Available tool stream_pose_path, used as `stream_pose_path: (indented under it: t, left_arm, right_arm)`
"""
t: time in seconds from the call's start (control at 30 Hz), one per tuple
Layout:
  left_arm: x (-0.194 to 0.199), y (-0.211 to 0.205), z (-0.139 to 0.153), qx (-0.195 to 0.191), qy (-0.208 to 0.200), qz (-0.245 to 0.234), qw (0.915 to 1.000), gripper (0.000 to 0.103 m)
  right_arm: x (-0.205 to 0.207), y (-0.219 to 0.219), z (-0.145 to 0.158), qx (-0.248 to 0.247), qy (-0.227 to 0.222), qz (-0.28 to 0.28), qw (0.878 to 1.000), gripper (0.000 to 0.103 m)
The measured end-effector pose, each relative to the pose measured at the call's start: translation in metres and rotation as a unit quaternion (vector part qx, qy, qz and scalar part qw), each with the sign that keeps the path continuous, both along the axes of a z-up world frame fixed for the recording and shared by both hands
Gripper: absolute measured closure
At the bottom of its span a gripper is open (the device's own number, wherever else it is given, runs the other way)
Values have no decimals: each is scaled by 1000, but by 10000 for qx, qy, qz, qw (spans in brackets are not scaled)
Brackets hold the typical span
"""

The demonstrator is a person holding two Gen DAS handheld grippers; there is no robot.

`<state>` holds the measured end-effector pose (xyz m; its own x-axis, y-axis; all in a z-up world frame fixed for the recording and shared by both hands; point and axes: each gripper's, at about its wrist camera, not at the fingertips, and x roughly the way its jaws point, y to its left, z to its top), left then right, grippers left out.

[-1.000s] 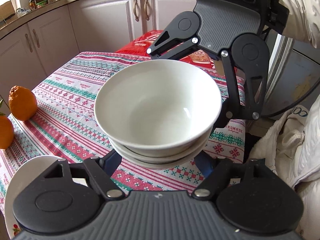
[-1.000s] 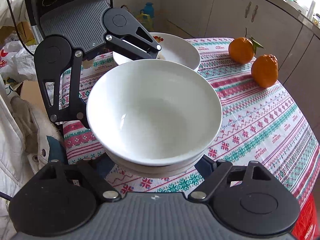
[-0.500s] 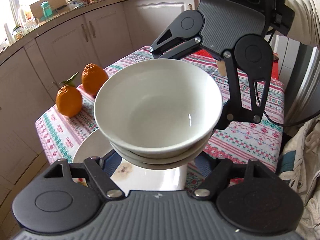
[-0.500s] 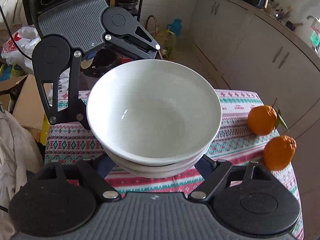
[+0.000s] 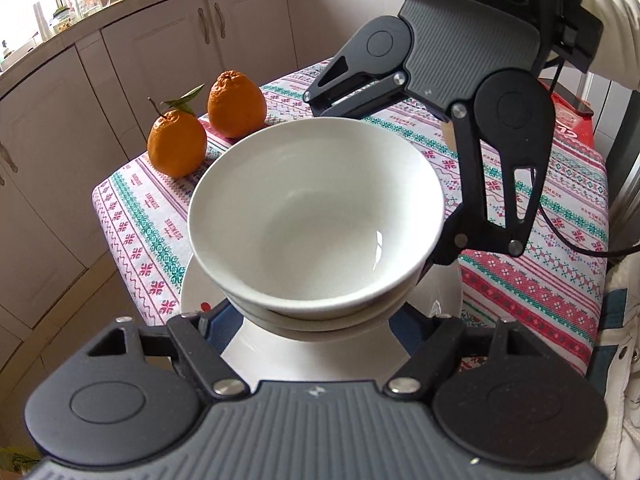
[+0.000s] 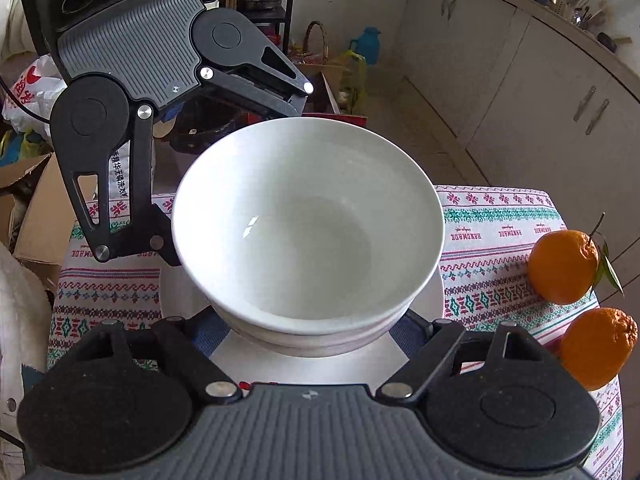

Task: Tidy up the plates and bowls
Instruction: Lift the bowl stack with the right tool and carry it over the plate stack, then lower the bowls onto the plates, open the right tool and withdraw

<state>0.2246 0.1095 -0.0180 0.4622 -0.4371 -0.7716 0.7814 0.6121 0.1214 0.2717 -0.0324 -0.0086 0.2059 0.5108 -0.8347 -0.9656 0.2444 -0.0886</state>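
A stack of white bowls [image 5: 316, 224] hangs in the air between both grippers, which face each other. My left gripper [image 5: 316, 322] is shut on the lower part of the stack from the near side in the left wrist view. From the opposite side my right gripper [image 6: 310, 336] is shut on the same bowl stack [image 6: 308, 232]. The fingertips of both are hidden under the bowls. Directly beneath lies a white plate [image 5: 200, 292] on the patterned tablecloth [image 5: 540, 240]; this plate [image 6: 438, 292] also shows in the right wrist view.
Two oranges [image 5: 176, 144] [image 5: 236, 104] sit at the table's corner, close to the plate, and show again as oranges [image 6: 564, 268] [image 6: 596, 348]. Kitchen cabinets [image 5: 160, 60] stand beyond the table edge. Boxes and bags [image 6: 36, 208] crowd the floor. A person's white sleeve [image 5: 612, 32] is at the right.
Both grippers have carried the bowl stack across the table toward the oranges' end. It now hangs over the white plate, which earlier lay off to the side. The grip is unchanged.
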Motion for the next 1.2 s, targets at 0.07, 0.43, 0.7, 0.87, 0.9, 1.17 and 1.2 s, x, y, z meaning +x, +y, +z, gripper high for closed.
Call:
stream_pose_path:
  t: [0.07, 0.43, 0.7, 0.87, 0.9, 1.17, 1.2]
  left_arm:
    - [0, 1, 0, 0, 13, -4, 10000, 23]
    - [2, -1, -1, -13, 59, 13, 10000, 23]
    - [1, -2, -3, -8, -59, 137, 9999, 19]
    - [-15, -1, -3, -23, -278, 276, 9992, 12]
    - [-19, 0, -2, -27, -341, 336, 9988, 11]
    - [-84, 13, 30, -696, -1159, 1382, 9811, 1]
    - [-93, 12, 35, -784, -1333, 1542, 9759, 1]
  right_arm:
    - [-2, -2, 0, 15, 37, -15, 10000, 15]
    - [6, -3, -4, 111, 236, -88, 9996, 15]
    - [9, -4, -9, 195, 320, -260, 9990, 14]
    - [-4, -9, -5, 192, 198, -366, 9989, 9]
    - [-9, -12, -2, 241, 156, -399, 9988, 8]
    - [-69, -47, 28, 508, -567, -1451, 9865, 0]
    - [-77, -50, 33, 577, -681, -1700, 9814, 0]
